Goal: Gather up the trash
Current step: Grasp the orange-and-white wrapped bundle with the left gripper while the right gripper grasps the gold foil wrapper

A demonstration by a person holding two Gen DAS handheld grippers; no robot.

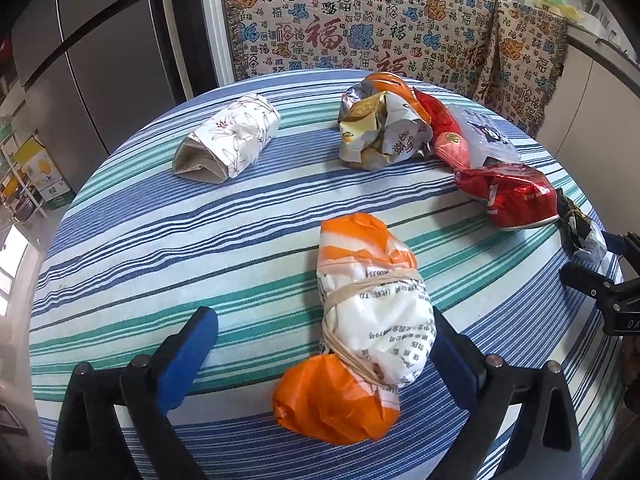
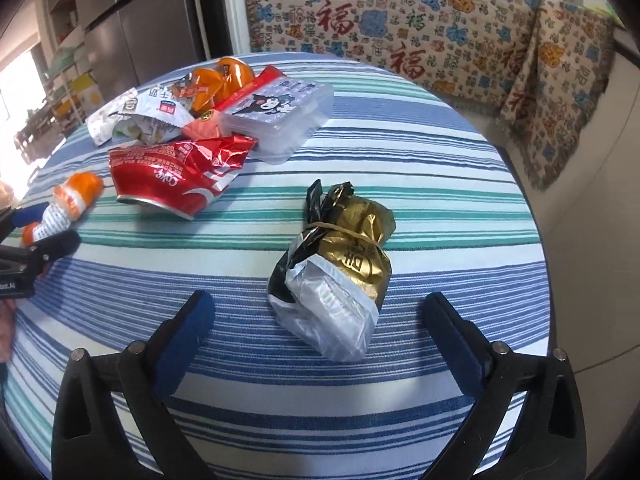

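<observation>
Round table (image 1: 248,216) under a striped cloth, patterned throw (image 1: 360,20) on the seating behind it, fridge (image 1: 96,60) off to the left. That's my workspace, trash scattered across the top.

Biggest clump sits at the far side: crumpled wrappers (image 1: 380,132), a clear box (image 2: 280,116) and a crushed red can (image 2: 180,184), all touching or overlapping. A floral packet (image 1: 228,140) lies alone, well apart on the left side of the left view.

Nearer me, two tied bundles. The orange bundle (image 1: 360,328) (rubber band round its middle) lies right in front of my left gripper (image 1: 324,344), between the fingers, which are spread wide. The right pad looks just beside the white part, the left pad is clear of it. Nothing pinched. The gold bundle (image 2: 340,280) lies ahead of my right gripper (image 2: 316,332), fingers also spread wide, both pads apart from it, nothing held.

Step in hand, as I read it: grab one bundle per gripper. To do it well I'd centre each bundle between the pads first. The left one sits off toward the right pad, so I'd shift sideways before closing or it will get shoved, not gripped. I'd close across the banded waist, where the plastic is packed tight; loose orange ends would just slip. Same on the right: aim at the band, not the floppy clear film near me. Both bundles lie close to the table edge, so I'd come down gently and avoid pushing them off. No bin in either view, so drop-off is unknown.
</observation>
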